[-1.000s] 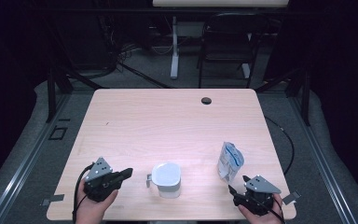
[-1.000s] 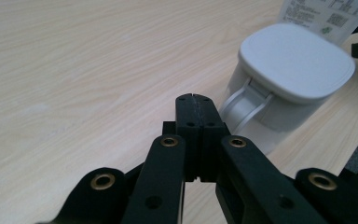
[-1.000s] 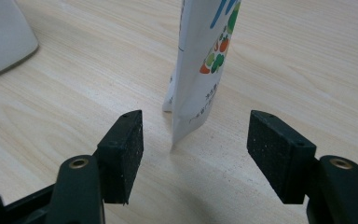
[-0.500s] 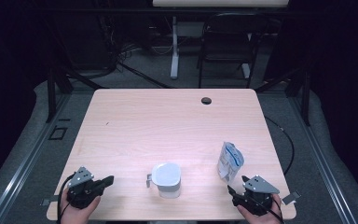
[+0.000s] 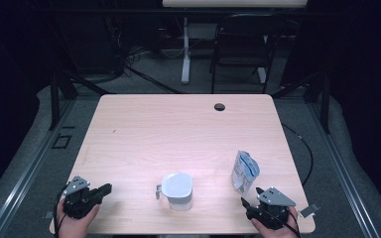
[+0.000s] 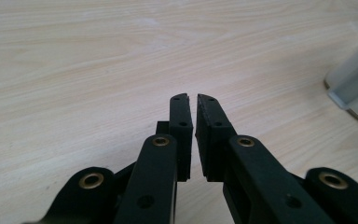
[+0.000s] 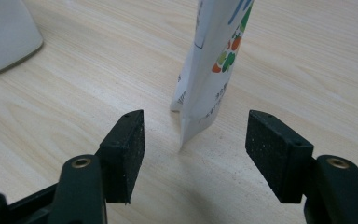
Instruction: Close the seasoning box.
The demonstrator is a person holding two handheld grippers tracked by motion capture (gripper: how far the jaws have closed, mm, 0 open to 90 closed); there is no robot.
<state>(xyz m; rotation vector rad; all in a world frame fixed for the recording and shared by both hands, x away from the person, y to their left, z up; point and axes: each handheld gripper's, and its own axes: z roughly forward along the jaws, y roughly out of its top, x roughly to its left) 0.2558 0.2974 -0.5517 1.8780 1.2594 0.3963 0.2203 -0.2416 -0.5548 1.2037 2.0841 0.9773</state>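
A white cup (image 5: 177, 188) with a small handle stands near the front edge of the wooden table (image 5: 178, 129). To its right a white and blue pouch (image 5: 244, 171) stands upright. My left gripper (image 5: 104, 190) sits low at the front left corner, pointing right toward the cup (image 6: 354, 79). Its jaws (image 6: 194, 100) have just been opening and stand a narrow gap apart with nothing between them. My right gripper (image 5: 250, 198) is open just in front of the pouch (image 7: 212, 60). The pouch's bottom edge lies a little beyond its fingertips (image 7: 196, 135), untouched.
A dark round hole (image 5: 220, 106) marks the table's far side. Beyond the table stand a chair (image 5: 238, 54) and a white post (image 5: 185, 49) on the dark floor. The cup (image 7: 4, 32) shows at the upper left of the right gripper view.
My left gripper has moved left, away from the cup, and down toward the table's front left corner. The right gripper, cup and pouch have stayed put.
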